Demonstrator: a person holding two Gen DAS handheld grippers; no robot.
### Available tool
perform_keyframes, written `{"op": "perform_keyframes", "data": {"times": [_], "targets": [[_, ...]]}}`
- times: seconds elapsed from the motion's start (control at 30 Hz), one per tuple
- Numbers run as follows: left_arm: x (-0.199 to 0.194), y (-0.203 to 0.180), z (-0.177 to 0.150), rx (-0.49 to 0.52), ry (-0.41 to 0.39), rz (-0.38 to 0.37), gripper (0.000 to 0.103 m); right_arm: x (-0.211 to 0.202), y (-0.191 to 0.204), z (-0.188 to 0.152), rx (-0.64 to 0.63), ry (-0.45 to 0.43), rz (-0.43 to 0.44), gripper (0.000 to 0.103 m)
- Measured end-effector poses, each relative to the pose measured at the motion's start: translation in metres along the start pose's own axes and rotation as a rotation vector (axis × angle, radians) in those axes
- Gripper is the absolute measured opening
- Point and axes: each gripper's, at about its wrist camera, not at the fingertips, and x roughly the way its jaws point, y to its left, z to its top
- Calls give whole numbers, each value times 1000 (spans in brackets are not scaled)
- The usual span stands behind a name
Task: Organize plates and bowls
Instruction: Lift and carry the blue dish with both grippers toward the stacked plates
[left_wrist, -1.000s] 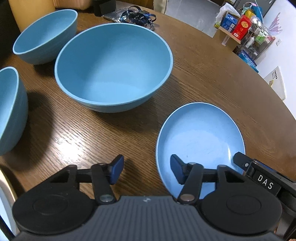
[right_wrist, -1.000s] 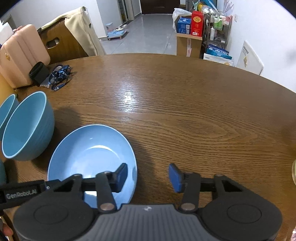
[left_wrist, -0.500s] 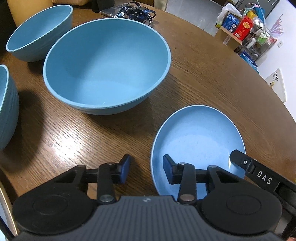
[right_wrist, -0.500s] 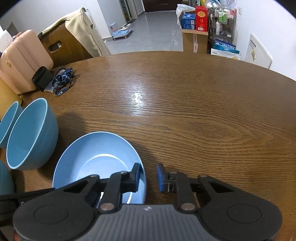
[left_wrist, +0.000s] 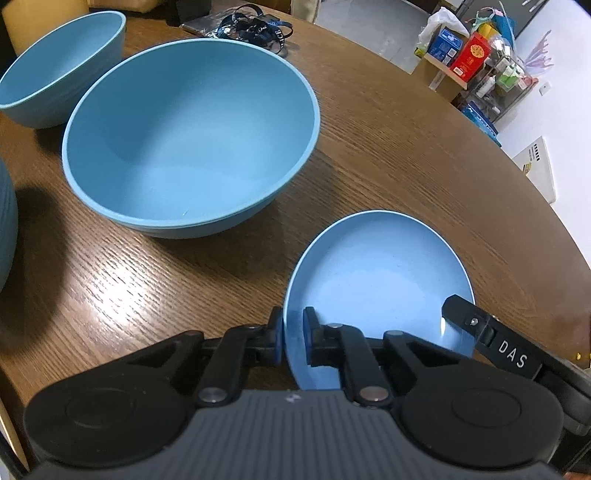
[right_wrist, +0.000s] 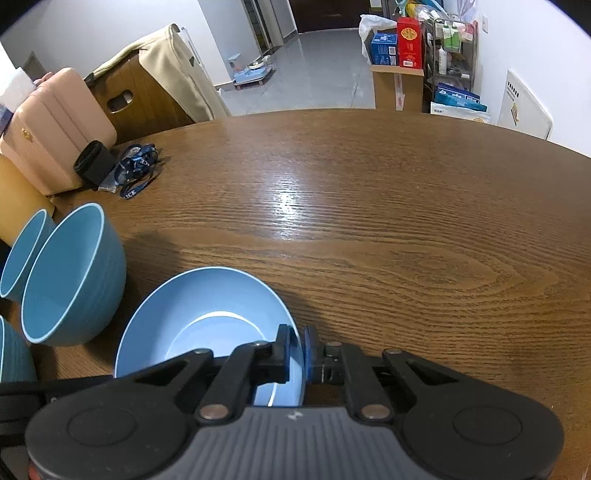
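A small light-blue plate (left_wrist: 376, 280) lies on the round wooden table (right_wrist: 369, 221). My left gripper (left_wrist: 291, 325) is closing on the plate's left rim, one pad on each face. On the opposite rim of the same plate (right_wrist: 207, 325), my right gripper (right_wrist: 297, 350) is closing too, its pads pressing the edge. A finger (left_wrist: 465, 310) of the right gripper shows at the plate's right side in the left wrist view. A large blue bowl (left_wrist: 192, 140) stands just beyond the plate, with a smaller blue bowl (left_wrist: 55, 62) behind it.
A third blue bowl (left_wrist: 5, 229) sits at the left edge. A blue lanyard (right_wrist: 136, 173) and a black pouch (right_wrist: 92, 162) lie at the table's far left, by a pink suitcase (right_wrist: 55, 129). Bare wood stretches to the right of the plate.
Both grippers went from open, straddling the plate's rims, to shut on them. The plate's rim has risen slightly in the right wrist view.
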Motion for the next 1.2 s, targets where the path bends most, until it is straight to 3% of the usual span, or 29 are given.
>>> {"op": "perform_keyframes", "data": {"times": [0.53, 1.2], "targets": [[-3, -4, -2, 2, -9, 3, 12, -3, 2, 0, 2, -18, 1, 7], [-39, 10, -5, -3, -47, -17, 12, -31, 13, -3, -1, -68, 17, 6]]}}
